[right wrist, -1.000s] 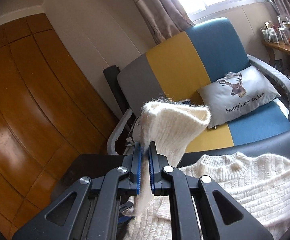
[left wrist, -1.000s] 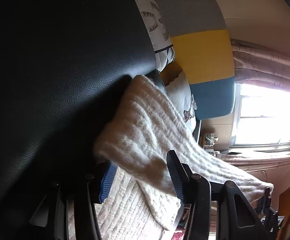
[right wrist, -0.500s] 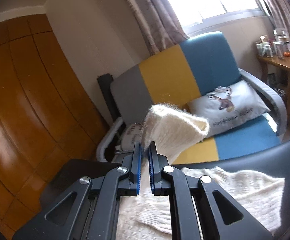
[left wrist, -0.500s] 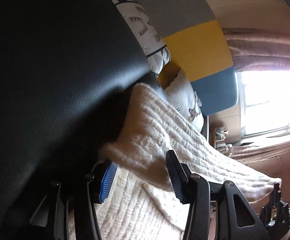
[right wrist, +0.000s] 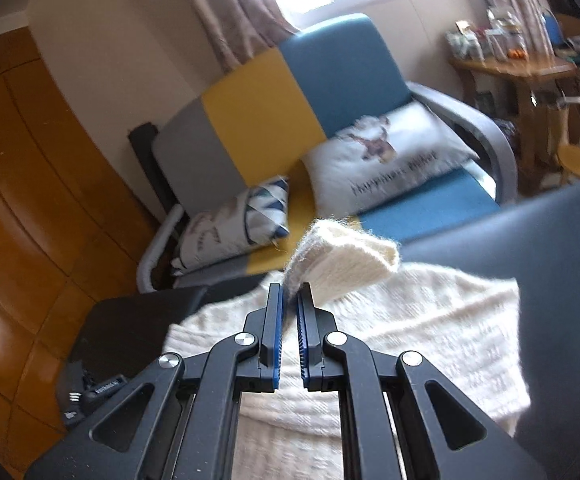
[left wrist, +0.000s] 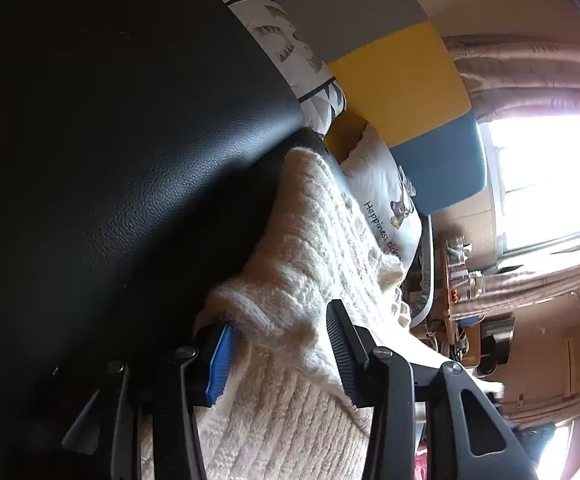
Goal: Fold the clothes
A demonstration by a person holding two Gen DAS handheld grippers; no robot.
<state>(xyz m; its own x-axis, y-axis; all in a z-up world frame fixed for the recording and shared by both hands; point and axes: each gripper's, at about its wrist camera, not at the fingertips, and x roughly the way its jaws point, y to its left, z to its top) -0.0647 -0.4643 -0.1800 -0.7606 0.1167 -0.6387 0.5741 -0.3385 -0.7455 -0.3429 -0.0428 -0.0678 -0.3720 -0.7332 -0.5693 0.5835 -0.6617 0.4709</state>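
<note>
A cream knitted sweater (right wrist: 409,328) lies spread on a black padded surface (left wrist: 110,140). My right gripper (right wrist: 289,300) is shut on the sweater's sleeve cuff (right wrist: 349,268) and holds it low over the sweater's body. My left gripper (left wrist: 282,320) is open, its blue-padded fingers (left wrist: 220,364) on either side of a fold of the sweater (left wrist: 313,248), with the knit lying between them. The lower part of the sweater is hidden behind both grippers.
A grey, yellow and blue sofa (right wrist: 290,108) stands just beyond the black surface, with a deer-print cushion (right wrist: 385,160) and a triangle-print cushion (right wrist: 234,228). A wooden side table (right wrist: 517,64) with clutter is at the right. Wooden wardrobe doors (right wrist: 22,200) are at the left.
My right gripper has lowered and carried the cuff down from high in the air to just above the sweater's body. The sleeve no longer hangs stretched. My left gripper has stayed open around the fold.
</note>
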